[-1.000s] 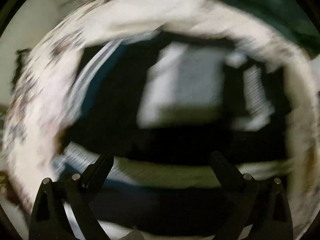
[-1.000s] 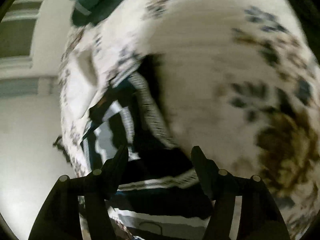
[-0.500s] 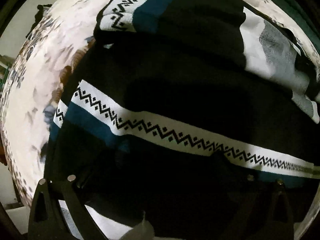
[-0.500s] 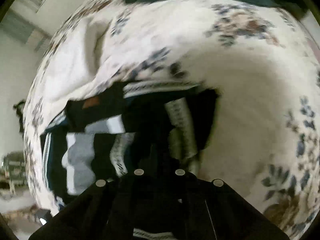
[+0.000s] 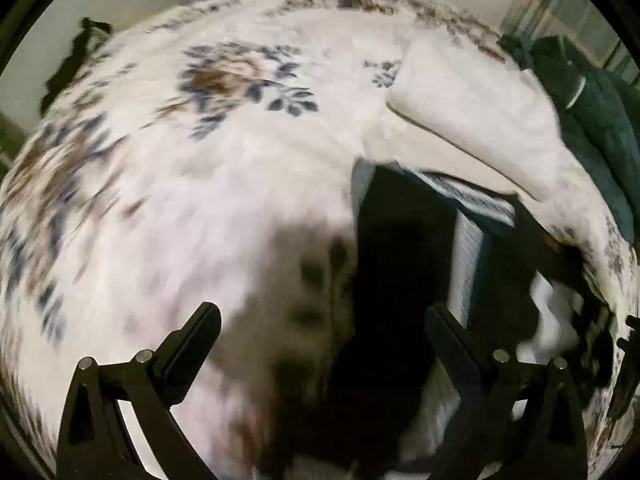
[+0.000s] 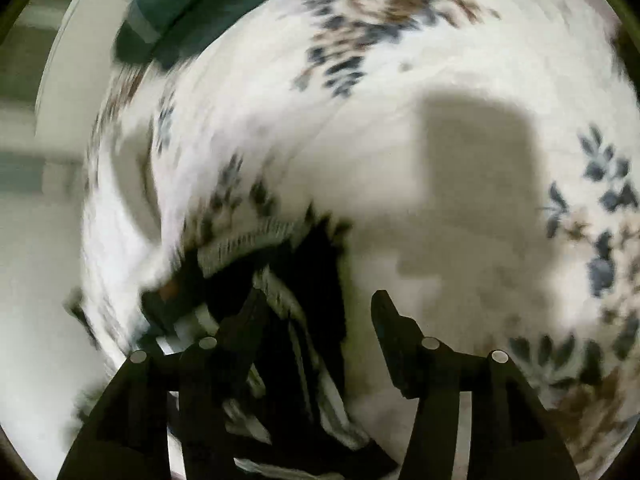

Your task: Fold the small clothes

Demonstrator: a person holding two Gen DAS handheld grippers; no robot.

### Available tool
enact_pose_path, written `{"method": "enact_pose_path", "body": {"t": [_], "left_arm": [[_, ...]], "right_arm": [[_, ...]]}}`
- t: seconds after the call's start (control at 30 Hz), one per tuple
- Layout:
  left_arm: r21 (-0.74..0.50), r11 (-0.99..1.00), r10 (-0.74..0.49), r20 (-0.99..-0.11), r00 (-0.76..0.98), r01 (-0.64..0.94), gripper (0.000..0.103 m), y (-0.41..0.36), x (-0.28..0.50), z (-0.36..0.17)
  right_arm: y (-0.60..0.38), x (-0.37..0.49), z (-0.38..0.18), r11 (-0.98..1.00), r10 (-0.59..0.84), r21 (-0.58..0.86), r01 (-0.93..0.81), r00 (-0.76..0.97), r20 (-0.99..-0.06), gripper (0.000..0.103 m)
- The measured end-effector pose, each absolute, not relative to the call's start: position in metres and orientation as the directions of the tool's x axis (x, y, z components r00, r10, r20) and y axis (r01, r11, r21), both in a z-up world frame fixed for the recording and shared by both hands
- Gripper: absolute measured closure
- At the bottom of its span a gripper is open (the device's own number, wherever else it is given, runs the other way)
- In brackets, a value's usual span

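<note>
A black garment with white zigzag bands and teal stripes (image 5: 404, 264) lies bunched on a white floral bedspread (image 5: 224, 152). In the left wrist view my left gripper (image 5: 324, 320) is open and empty, above the garment's left edge. In the right wrist view the same garment (image 6: 304, 320) lies crumpled at lower left. My right gripper (image 6: 320, 304) is open, with its left finger over the cloth and its right finger over bare bedspread (image 6: 440, 160). Both views are motion-blurred.
A folded-back flap of the bedspread (image 5: 480, 120) lies beyond the garment. A dark green cloth (image 5: 600, 120) sits at the bed's far right, also in the right wrist view (image 6: 168, 20). A gripper shadow (image 6: 476, 184) falls on the bedspread.
The right gripper was shut on the garment half a second ago and is now open. The left gripper has swung off the garment toward its left edge. Both cameras are moving fast.
</note>
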State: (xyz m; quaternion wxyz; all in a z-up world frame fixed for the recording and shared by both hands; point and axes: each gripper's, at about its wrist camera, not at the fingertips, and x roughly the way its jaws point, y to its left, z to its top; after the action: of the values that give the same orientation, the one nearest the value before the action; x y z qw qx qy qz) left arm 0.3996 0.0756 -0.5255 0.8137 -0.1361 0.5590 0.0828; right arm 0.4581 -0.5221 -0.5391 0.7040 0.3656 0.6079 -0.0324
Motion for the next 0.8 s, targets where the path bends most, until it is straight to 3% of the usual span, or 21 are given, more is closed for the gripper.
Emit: {"method": "enact_pose_path", "body": {"t": [0.13, 0.2, 0.23, 0.27, 0.33, 0.47, 0.63, 0.7, 0.73, 0.77, 0.8], "left_arm": [[-0.239, 0.949, -0.173, -0.940, 0.293, -0.207, 0.011, 0.075, 0.448, -0.563], [-0.230, 0.963, -0.176, -0.929, 0.324, -0.136, 0.048, 0.065, 0.454, -0.563], [-0.248, 0.964, -0.203, -0.921, 0.333, -0.098, 0.085, 0.060, 0.455, -0.559], [-0.257, 0.963, -0.217, -0.916, 0.336, -0.080, 0.094, 0.055, 0.455, -0.555], [-0.219, 0.974, -0.182, -0.910, 0.372, -0.059, 0.096, 0.050, 0.456, -0.542], [-0.222, 0.975, -0.206, -0.909, 0.363, -0.002, 0.096, 0.048, 0.475, -0.543], [-0.202, 0.979, -0.200, -0.923, 0.329, 0.027, 0.091, 0.044, 0.484, -0.557], [-0.221, 0.975, -0.207, -0.922, 0.327, -0.009, 0.090, 0.051, 0.481, -0.546], [-0.209, 0.978, -0.191, -0.926, 0.324, -0.021, 0.085, 0.052, 0.478, -0.541], [-0.171, 0.985, -0.151, -0.929, 0.339, -0.029, 0.074, 0.054, 0.472, -0.531], [-0.135, 0.990, -0.114, -0.924, 0.366, -0.034, 0.067, 0.056, 0.467, -0.519]], "right_arm": [[-0.528, 0.486, -0.578, 0.635, 0.526, 0.555, 0.538, 0.226, -0.820, 0.046], [-0.515, 0.498, -0.602, 0.612, 0.594, 0.576, 0.543, 0.165, -0.787, 0.046], [-0.507, 0.502, -0.610, 0.607, 0.624, 0.596, 0.526, 0.150, -0.767, 0.056], [-0.498, 0.506, -0.609, 0.640, 0.607, 0.588, 0.494, 0.144, -0.782, 0.095], [-0.478, 0.516, -0.591, 0.780, 0.465, 0.481, 0.400, 0.143, -0.874, 0.094], [-0.502, 0.530, -0.568, 0.799, 0.316, 0.390, 0.458, 0.232, -0.920, 0.095], [-0.494, 0.535, -0.586, 0.814, 0.313, 0.350, 0.464, 0.156, -0.937, 0.092], [-0.497, 0.528, -0.581, 0.796, 0.341, 0.362, 0.485, 0.136, -0.930, 0.067], [-0.500, 0.519, -0.572, 0.783, 0.347, 0.373, 0.498, 0.148, -0.926, 0.050], [-0.504, 0.508, -0.562, 0.774, 0.351, 0.386, 0.502, 0.167, -0.921, 0.043], [-0.505, 0.496, -0.551, 0.773, 0.346, 0.385, 0.504, 0.174, -0.922, 0.043]]}}
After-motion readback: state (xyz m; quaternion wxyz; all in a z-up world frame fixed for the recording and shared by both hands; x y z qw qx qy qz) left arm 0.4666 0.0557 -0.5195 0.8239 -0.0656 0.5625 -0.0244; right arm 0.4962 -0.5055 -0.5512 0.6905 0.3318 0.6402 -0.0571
